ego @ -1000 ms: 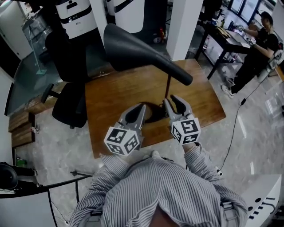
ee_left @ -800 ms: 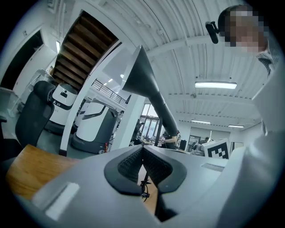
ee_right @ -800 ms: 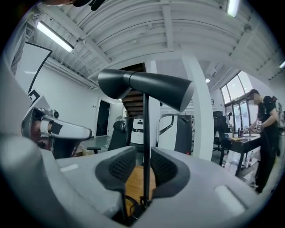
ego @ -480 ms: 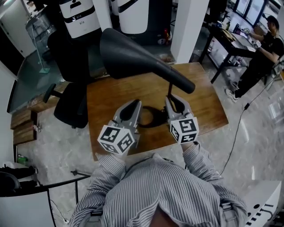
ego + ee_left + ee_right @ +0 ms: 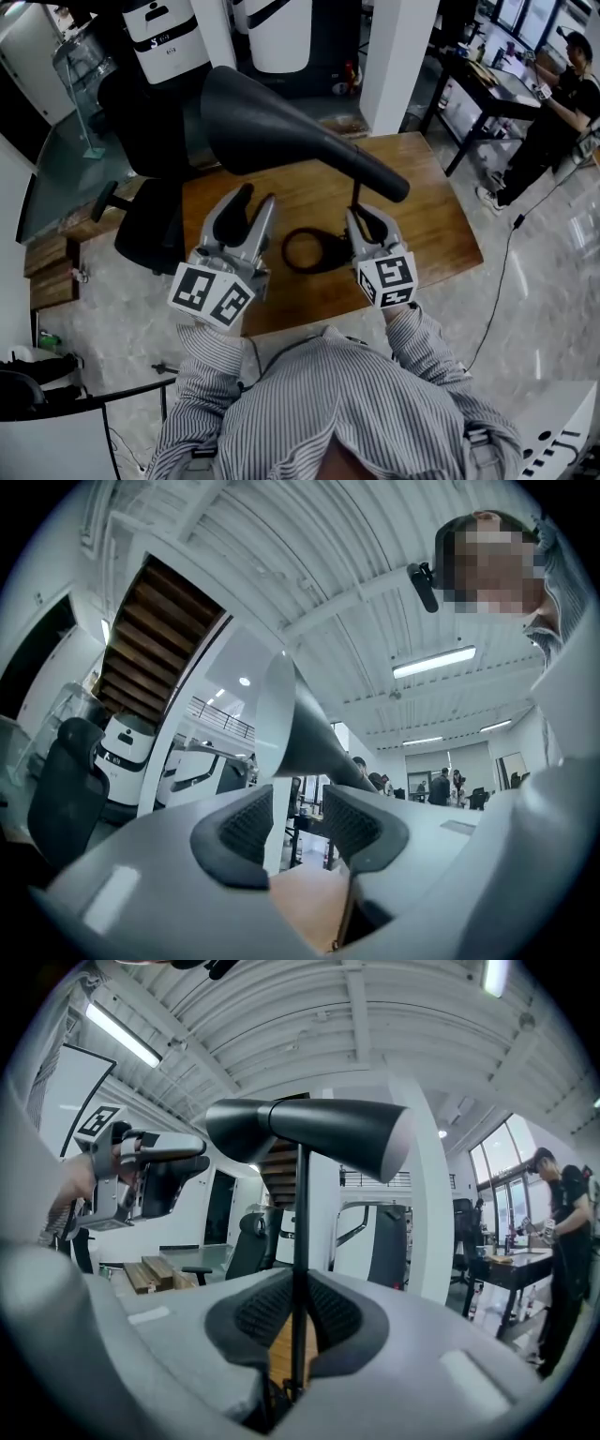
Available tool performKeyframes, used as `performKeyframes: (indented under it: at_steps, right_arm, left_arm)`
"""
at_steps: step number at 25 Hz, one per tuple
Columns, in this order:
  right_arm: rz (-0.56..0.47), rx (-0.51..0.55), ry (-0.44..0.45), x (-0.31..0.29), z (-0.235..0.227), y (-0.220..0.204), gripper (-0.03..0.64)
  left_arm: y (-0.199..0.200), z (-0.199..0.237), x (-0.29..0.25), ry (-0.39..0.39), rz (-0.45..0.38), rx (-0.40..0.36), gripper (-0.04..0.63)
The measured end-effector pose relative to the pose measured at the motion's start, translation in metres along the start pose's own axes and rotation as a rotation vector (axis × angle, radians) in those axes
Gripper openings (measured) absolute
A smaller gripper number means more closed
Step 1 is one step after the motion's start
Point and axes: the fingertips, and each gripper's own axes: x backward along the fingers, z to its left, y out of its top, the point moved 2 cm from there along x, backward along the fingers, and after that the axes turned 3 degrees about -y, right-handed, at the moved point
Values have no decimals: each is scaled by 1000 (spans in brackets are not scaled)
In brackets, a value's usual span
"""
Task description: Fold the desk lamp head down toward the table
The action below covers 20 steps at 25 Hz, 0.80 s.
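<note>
Nearest the camera: the striped sleeves of the person (image 5: 328, 403) holding both tools. Count is two grippers, one per hand.

Left gripper (image 5: 256, 199): jaws have just been opening and now stand wide apart. Nothing is between the pads; only tabletop and background show through the gap in the left gripper view. It is tilted slightly upward and holds nothing.

Right gripper (image 5: 366, 216): roughly level, closed on the thin upright lamp stem (image 5: 299, 1204), which runs straight up between its pads.

Just past the grippers, one base ring (image 5: 284, 251) lies flat on the wooden tabletop (image 5: 422, 216), between the two grippers.

One lamp head (image 5: 281, 131), a black cone, sits on top of the stem, high over the tabletop and not yet folded down. Its long axis is about level. The wide mouth points away to the left and the narrow end sits over the stem on the right.

Key relation: the head lies above and ahead of the left gripper, which is nearer to the cone's wide end. The right gripper is below the narrow end. Likely next: left goes up to take the cone and tip it down while right steadies the stem.

Further off: one office chair (image 5: 150, 225) at the tabletop's left edge, and one other person (image 5: 562, 94) at a far desk.
</note>
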Motion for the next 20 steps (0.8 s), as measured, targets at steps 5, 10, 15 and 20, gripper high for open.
performKeyframes:
  at_steps: [5, 10, 15, 20]
  right_arm:
    - [4, -3, 6, 0, -3, -4, 41]
    - [5, -2, 11, 0, -2, -4, 41]
    - [4, -6, 8, 1, -2, -4, 41]
    - [4, -10, 10, 1, 1, -7, 41]
  left_arm:
    - [29, 6, 0, 2, -49, -69, 158]
    - [50, 5, -2, -19, -84, -118, 158]
    - [64, 0, -4, -66, -110, -133, 136]
    - [65, -4, -3, -101, -101, -160, 67]
